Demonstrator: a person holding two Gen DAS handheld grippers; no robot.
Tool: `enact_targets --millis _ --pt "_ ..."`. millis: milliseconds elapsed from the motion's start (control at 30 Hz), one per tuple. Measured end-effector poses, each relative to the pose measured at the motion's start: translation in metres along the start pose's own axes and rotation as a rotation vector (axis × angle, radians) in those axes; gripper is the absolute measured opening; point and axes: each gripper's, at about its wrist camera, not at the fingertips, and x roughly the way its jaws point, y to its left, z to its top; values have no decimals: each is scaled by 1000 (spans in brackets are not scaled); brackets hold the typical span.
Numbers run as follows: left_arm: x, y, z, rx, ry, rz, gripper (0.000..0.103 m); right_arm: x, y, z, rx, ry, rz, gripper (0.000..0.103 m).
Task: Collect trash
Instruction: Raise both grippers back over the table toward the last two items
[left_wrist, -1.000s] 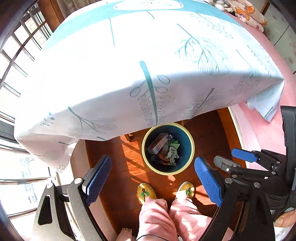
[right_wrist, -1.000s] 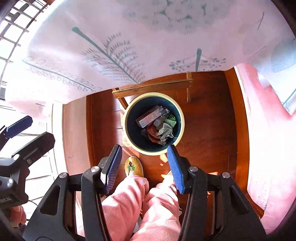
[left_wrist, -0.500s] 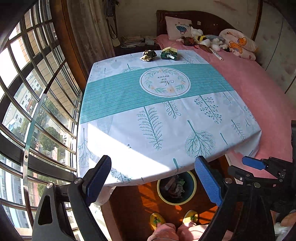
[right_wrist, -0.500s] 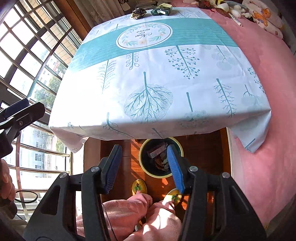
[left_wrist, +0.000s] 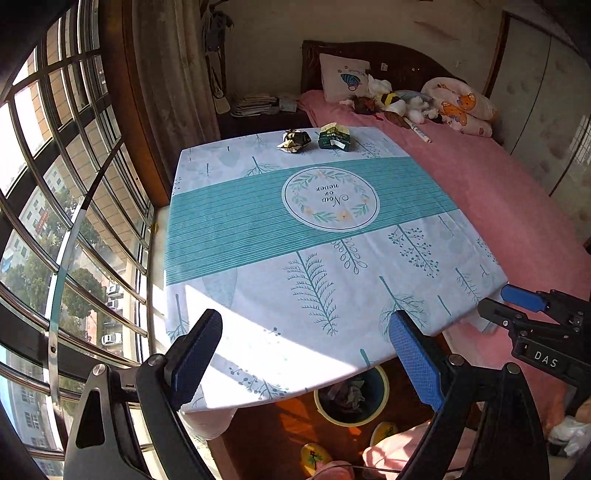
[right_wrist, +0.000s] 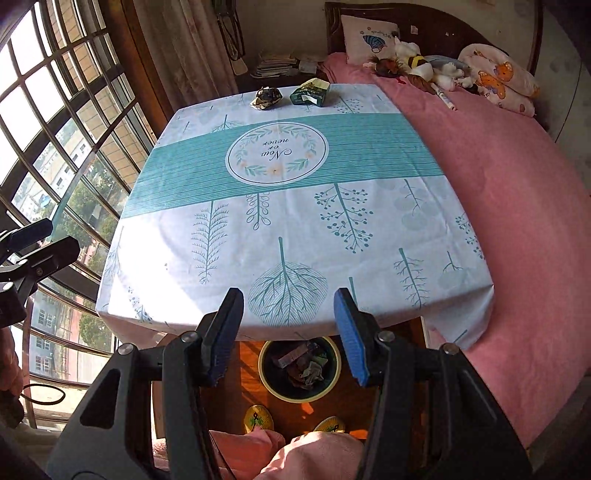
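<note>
Two pieces of trash lie at the table's far edge: a crumpled dark-and-gold wrapper (left_wrist: 293, 140) (right_wrist: 266, 97) and a green carton (left_wrist: 334, 136) (right_wrist: 310, 93) to its right. A round bin (right_wrist: 299, 365) (left_wrist: 351, 400) with a yellow rim, holding several scraps, stands on the floor under the near edge of the table. My left gripper (left_wrist: 306, 354) is open and empty above the near edge. My right gripper (right_wrist: 288, 328) is open and empty too, over the near edge and the bin. Both are far from the trash on the table.
The table (right_wrist: 288, 221) wears a white and teal leaf-print cloth. A pink bed (right_wrist: 517, 184) with pillows and soft toys runs along its right side; barred windows (left_wrist: 55, 221) are on the left. A person's pink trouser legs (right_wrist: 314, 454) and yellow slippers (right_wrist: 258, 417) are beside the bin.
Both grippers have risen from over the bin and tilted up, so the tabletop and the two pieces of trash at its far edge are now in sight. Jaws kept the same width.
</note>
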Motion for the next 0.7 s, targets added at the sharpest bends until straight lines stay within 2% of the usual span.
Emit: enact_targets --millis 167,333,500,667,700 --pt "24 7 27 -41 -1 21 92 24 -10 26 17 25 29 48" --pt "53 -2 72 -94 1 59 92 63 -31 73 1 48 81 48" --pt "101 -29 141 -139 18 146 92 126 -65 149 -31 94 164 48" --pt "158 -54 226 -204 58 175 92 192 -104 240 -55 153 235 48" --pt "174 -58 246 -218 72 183 92 205 -110 259 -61 157 246 51"
